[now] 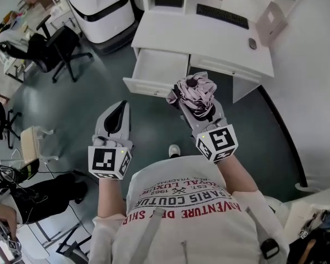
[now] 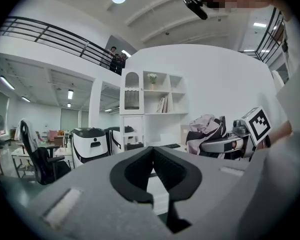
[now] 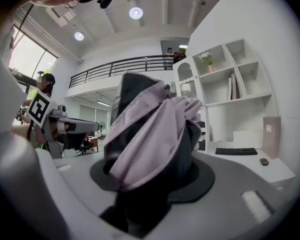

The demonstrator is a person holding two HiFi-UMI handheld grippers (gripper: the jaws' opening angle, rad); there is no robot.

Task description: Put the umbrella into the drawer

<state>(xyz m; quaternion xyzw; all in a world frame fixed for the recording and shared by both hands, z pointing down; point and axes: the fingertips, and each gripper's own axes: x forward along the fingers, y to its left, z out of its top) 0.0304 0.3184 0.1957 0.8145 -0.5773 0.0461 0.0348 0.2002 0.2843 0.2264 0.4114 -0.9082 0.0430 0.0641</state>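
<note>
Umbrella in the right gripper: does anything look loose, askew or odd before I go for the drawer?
Slightly. The umbrella clamped in the right gripper is folded but not wrapped tight: its lilac folds puff out loosely above the jaws. They could catch on the rim of the open drawer. Nothing else stands out.

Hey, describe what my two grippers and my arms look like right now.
The left gripper and right gripper are light grey shells with black jaw pads. Each carries a white cube bearing black square markers. The person wears a white T-shirt with red and black lettering; forearms are bare.
</note>
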